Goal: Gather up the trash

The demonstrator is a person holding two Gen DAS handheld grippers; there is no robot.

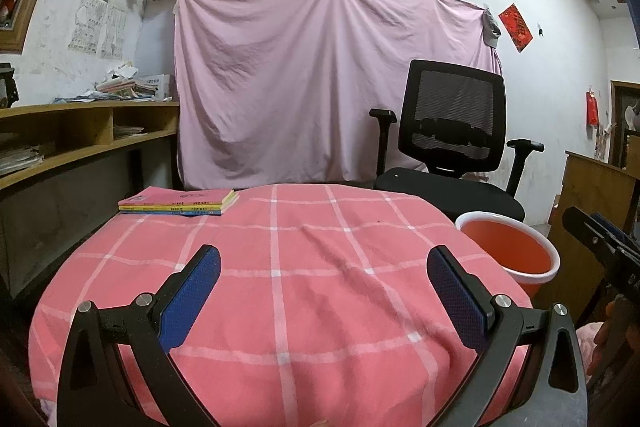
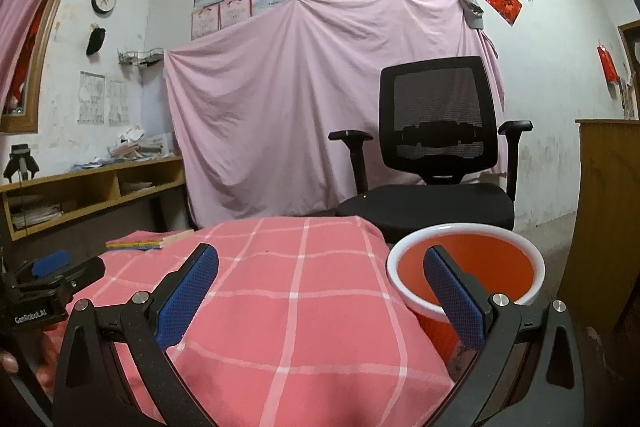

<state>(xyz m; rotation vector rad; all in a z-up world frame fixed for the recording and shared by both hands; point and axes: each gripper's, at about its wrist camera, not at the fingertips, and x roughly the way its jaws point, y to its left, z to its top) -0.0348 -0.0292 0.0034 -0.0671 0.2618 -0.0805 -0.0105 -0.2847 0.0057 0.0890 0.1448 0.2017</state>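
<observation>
Both tongs hang above the pink checked tablecloth [image 1: 304, 287], and both are spread wide with nothing between their blue pads. The left gripper [image 1: 324, 267] faces bare cloth; the stack of books [image 1: 180, 203] lies at 11 o'clock on the far edge. The right gripper [image 2: 320, 267] has its right pad over the rim of the red bucket [image 2: 468, 267], which sits at 2 o'clock beside the table, seemingly empty, below the black office chair [image 2: 436, 147].

Left hand-held gripper [image 1: 324, 269] agape, empty, above pink checked cloth [image 1: 320, 307]; orange bucket [image 1: 508, 251] beside.
</observation>
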